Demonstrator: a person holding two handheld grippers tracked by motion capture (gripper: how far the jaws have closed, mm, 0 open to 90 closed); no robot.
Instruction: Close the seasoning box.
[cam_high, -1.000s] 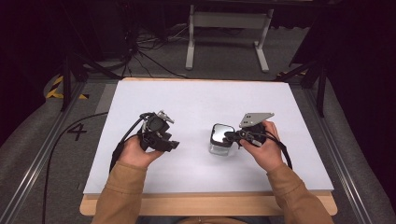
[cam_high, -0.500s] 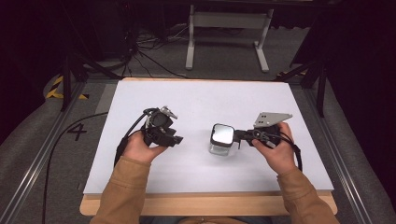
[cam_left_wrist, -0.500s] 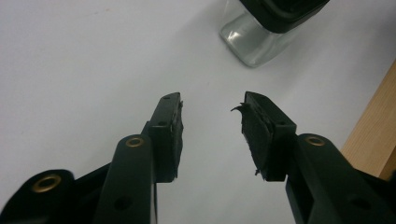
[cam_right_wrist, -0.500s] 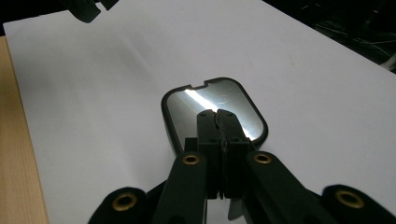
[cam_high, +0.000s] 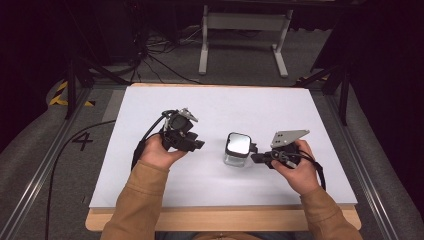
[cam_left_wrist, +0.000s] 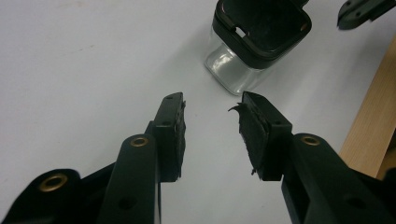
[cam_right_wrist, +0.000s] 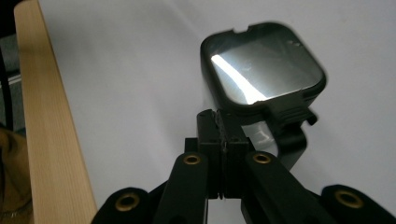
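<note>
**Two tools at the jar, nothing gripped**

My left tool (cam_high: 196, 145) is in my left hand (cam_high: 159, 154), above the white table (cam_high: 150, 110), left of the middle. In the left gripper view its jaws stand well apart with nothing between them, and they point at the jar. I think I hold it so to be ready to take the glass body from this side.

In the middle stands the small square glass jar (cam_high: 236, 149), upright on the table, with a black lid (cam_right_wrist: 264, 70) on top. The top of the lid reflects light.

At the right, my right tool (cam_high: 256, 159) comes to the jar from the side. Its jaws are pressed together and hold nothing; the tip is just at the black latch (cam_right_wrist: 290, 122) under the lid edge. I cannot tell if it touches. I judge that the closed tip is placed there to push the latch.
</note>
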